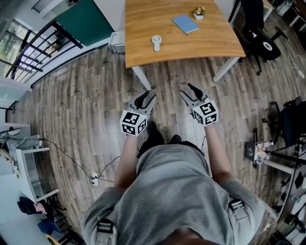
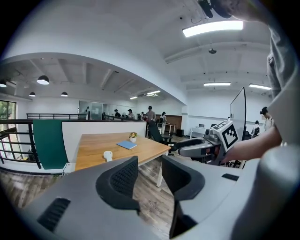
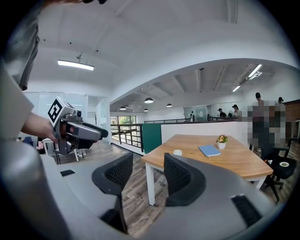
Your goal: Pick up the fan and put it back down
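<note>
- Left gripper (image 1: pixel 146 97) and right gripper (image 1: pixel 189 92): both held over the floor, short of the table, jaws apart with nothing between them
- Table (image 1: pixel 143 52): close on its near edge first; neither gripper is yet near the fan
- Fan (image 1: pixel 156 42): small, white, lying flat near the table's near edge, handle towards the person. Best taken with one gripper across the handle, jaws kept wide until they straddle it
- Blue notebook (image 1: pixel 185 23) and potted plant (image 1: pixel 199 12): well apart from the fan, no obstruction
</note>
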A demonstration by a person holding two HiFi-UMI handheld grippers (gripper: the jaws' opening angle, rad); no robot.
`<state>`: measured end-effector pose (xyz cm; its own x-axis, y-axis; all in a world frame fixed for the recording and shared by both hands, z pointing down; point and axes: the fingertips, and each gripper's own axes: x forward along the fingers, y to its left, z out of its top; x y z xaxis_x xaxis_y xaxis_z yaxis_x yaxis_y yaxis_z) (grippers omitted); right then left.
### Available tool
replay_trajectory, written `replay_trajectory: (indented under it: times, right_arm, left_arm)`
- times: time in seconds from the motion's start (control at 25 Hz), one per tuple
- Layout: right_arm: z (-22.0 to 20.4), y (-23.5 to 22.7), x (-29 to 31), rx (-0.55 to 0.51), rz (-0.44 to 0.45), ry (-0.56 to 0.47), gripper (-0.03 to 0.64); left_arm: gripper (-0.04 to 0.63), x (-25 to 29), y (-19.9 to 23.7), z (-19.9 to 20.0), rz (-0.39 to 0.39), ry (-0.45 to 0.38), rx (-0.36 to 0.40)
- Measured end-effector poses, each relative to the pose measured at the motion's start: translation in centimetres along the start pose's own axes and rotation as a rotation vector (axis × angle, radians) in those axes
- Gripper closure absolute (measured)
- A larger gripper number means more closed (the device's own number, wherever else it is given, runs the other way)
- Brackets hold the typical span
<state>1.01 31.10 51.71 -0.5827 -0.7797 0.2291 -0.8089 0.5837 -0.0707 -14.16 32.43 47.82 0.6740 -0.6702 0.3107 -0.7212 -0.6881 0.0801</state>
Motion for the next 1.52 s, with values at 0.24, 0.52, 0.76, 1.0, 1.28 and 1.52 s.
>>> replay_trajectory:
  times: [0.24,0.52,0.76,1.0,1.28,1.52]
  right_arm:
    - [0.2,-0.3,-0.6,-0.002,-0.011,-0.019,0.339]
    - [-0.1,-0.2,-1.1,-0.004,-0.012,-0.016,0.321]
    - [-0.3,-0.7,-1.3,-0.013,-0.02,0.0,0.319]
    - [-0.4,-1.6,-1.0,-0.013,-0.025,0.014,0.319]
    - [-0.1,-2.2,0.2,-0.021,-0.018,0.03,0.319]
    - [-0.4,-3.2,1.1,-0.014,-0.029,0.046,0.319]
  left_arm:
    - [0.376,0.1,-0.3,0.1,0.01,-0.008,-0.004]
    - [0.333,-0.2,-0.7,-0.2,0.015,-0.006,-0.005]
    - [0.328,0.3,-0.5,0.0,0.015,-0.009,-0.006]
    - [0.327,1.1,-0.1,0.1,0.011,-0.008,-0.011]
    - [0.327,2.2,1.4,0.7,0.016,-0.015,-0.024]
    - [0.327,3.7,2.3,0.7,0.007,-0.011,-0.029]
